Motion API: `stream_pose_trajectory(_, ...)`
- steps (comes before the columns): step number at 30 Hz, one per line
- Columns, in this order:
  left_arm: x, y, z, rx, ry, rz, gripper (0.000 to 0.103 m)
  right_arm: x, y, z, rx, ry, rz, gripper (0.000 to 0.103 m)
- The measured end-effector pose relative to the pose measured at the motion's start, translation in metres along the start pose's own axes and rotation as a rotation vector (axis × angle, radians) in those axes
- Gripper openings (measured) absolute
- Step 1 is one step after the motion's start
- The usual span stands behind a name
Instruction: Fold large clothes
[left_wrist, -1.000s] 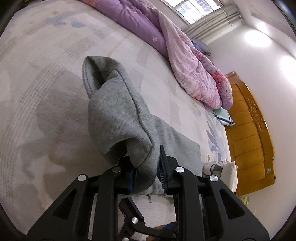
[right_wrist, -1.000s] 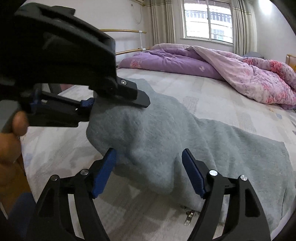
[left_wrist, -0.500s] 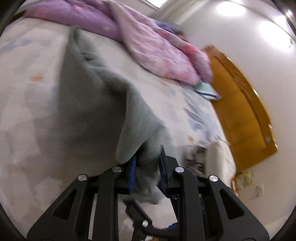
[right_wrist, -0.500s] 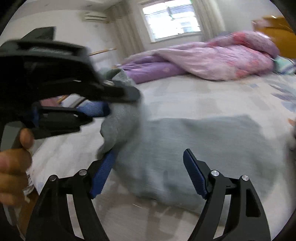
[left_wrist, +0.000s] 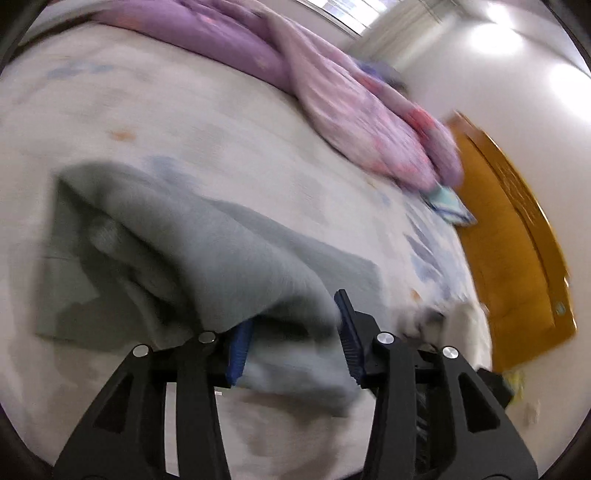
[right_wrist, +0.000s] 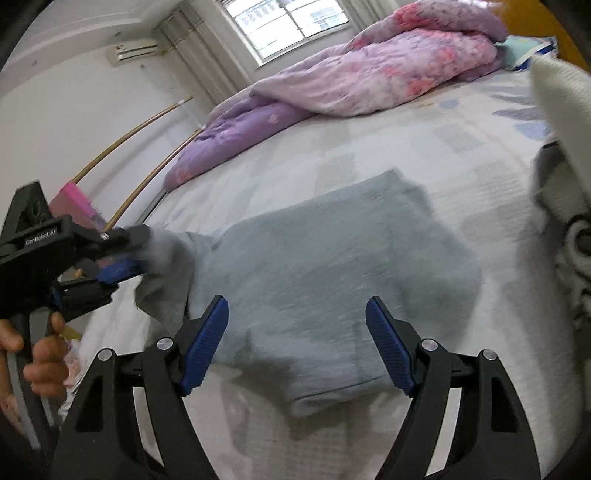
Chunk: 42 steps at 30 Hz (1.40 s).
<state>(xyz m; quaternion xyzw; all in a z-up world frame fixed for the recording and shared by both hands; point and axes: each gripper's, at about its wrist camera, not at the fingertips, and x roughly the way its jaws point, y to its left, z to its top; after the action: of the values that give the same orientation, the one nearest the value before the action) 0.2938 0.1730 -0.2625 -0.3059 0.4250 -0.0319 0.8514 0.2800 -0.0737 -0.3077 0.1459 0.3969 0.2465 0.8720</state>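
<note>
A grey sweatshirt (right_wrist: 325, 269) lies folded into a rough rectangle on the pale patterned bed sheet (right_wrist: 424, 147). It also shows in the left wrist view (left_wrist: 192, 243). My left gripper (left_wrist: 293, 339) has its jaws spread apart, with a bunched grey fold still lying between them. In the right wrist view the left gripper (right_wrist: 122, 254) sits at the garment's left end, with cloth at its tips. My right gripper (right_wrist: 295, 347) is open and empty, hovering above the near edge of the sweatshirt.
A purple and pink quilt (right_wrist: 351, 77) is piled along the far side of the bed. An orange wooden headboard (left_wrist: 517, 240) stands at the right. A white and dark patterned garment (right_wrist: 565, 206) lies at the right edge.
The left gripper carried the lifted grey fold across and down onto the garment, and its jaws have spread apart. The right gripper stayed open and shifted over the near edge.
</note>
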Motion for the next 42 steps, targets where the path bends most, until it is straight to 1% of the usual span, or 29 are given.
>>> stream_pose_trajectory(1, -0.006, 0.015, 0.004, -0.022, -0.008, 0.015, 0.046, 0.006, 0.001, 0.002, -0.001, 0.004, -0.001, 0.074)
stream_pose_trajectory(3, -0.018, 0.054, 0.009, -0.073, 0.005, 0.059, 0.046, 0.013, 0.006, 0.003, 0.0, 0.018, 0.011, 0.074)
stream_pose_trajectory(6, -0.03, 0.098, 0.001, -0.115, 0.014, 0.122, 0.046, 0.016, 0.014, 0.001, -0.023, 0.036, 0.001, 0.074)
stream_pose_trajectory(7, -0.034, 0.118, -0.004, -0.138, 0.024, 0.149, 0.048, 0.018, 0.015, 0.001, -0.033, 0.045, -0.004, 0.074)
stream_pose_trajectory(9, -0.035, 0.15, -0.01, -0.189, 0.053, 0.17, 0.048, 0.021, 0.018, 0.0, -0.044, 0.05, -0.018, 0.074)
stream_pose_trajectory(12, -0.035, 0.186, -0.015, -0.277, 0.066, 0.148, 0.056, 0.026, 0.02, -0.002, -0.028, 0.057, -0.028, 0.074)
stream_pose_trajectory(13, -0.033, 0.194, -0.016, -0.303, 0.07, 0.112, 0.058, 0.029, 0.018, -0.001, -0.025, 0.06, -0.027, 0.074)
stream_pose_trajectory(14, -0.032, 0.199, -0.016, -0.325, 0.072, 0.095, 0.061, 0.032, 0.019, -0.001, -0.028, 0.067, -0.029, 0.074)
stream_pose_trajectory(15, -0.031, 0.205, -0.017, -0.348, 0.066, 0.085, 0.068, 0.034, 0.021, -0.001, -0.032, 0.071, -0.032, 0.074)
stream_pose_trajectory(16, -0.03, 0.213, -0.018, -0.379, 0.051, 0.074, 0.073, 0.035, 0.023, -0.002, -0.041, 0.075, -0.036, 0.074)
stream_pose_trajectory(19, -0.019, 0.231, -0.022, -0.472, 0.068, 0.044, 0.074, 0.041, 0.028, -0.003, -0.055, 0.088, -0.039, 0.074)
stream_pose_trajectory(20, -0.019, 0.236, -0.024, -0.5, 0.053, 0.023, 0.075, 0.043, 0.028, -0.003, -0.051, 0.092, -0.038, 0.074)
stream_pose_trajectory(23, -0.017, 0.235, -0.023, -0.492, 0.031, 0.001, 0.083, 0.048, 0.029, -0.003, -0.04, 0.099, -0.034, 0.074)
stream_pose_trajectory(27, -0.007, 0.229, -0.018, -0.477, 0.012, -0.006, 0.084, 0.054, 0.031, -0.004, -0.035, 0.107, -0.023, 0.074)
stream_pose_trajectory(28, -0.003, 0.225, -0.016, -0.462, 0.01, -0.005, 0.079, 0.055, 0.032, -0.004, -0.036, 0.11, -0.02, 0.074)
stream_pose_trajectory(29, 0.001, 0.221, -0.013, -0.445, 0.003, 0.0, 0.073, 0.056, 0.033, -0.004, -0.036, 0.114, -0.018, 0.074)
stream_pose_trajectory(30, 0.008, 0.214, -0.01, -0.437, 0.003, -0.009, 0.054, 0.058, 0.034, -0.004, -0.04, 0.115, -0.017, 0.074)
stream_pose_trajectory(31, 0.014, 0.214, -0.01, -0.444, 0.012, -0.046, 0.034, 0.058, 0.035, -0.004, -0.045, 0.115, -0.017, 0.074)
stream_pose_trajectory(32, 0.021, 0.212, -0.009, -0.455, 0.022, -0.07, 0.029, 0.059, 0.037, -0.004, -0.053, 0.118, -0.019, 0.074)
stream_pose_trajectory(34, 0.022, 0.208, -0.007, -0.436, 0.022, -0.074, 0.021, 0.061, 0.044, -0.005, -0.075, 0.12, -0.014, 0.074)
stream_pose_trajectory(36, 0.009, 0.195, 0.0, -0.375, 0.002, -0.1, 0.018, 0.062, 0.055, -0.008, -0.116, 0.126, 0.001, 0.074)
stream_pose_trajectory(37, -0.001, 0.185, 0.005, -0.334, -0.013, -0.123, 0.017, 0.064, 0.066, -0.012, -0.159, 0.131, 0.023, 0.074)
stream_pose_trajectory(39, -0.017, 0.17, 0.014, -0.291, -0.032, -0.152, 0.017, 0.069, 0.093, -0.022, -0.273, 0.122, 0.026, 0.074)
stream_pose_trajectory(42, -0.029, 0.15, 0.026, -0.256, -0.031, -0.181, 0.016, 0.076, 0.128, -0.036, -0.387, 0.095, 0.074, 0.074)
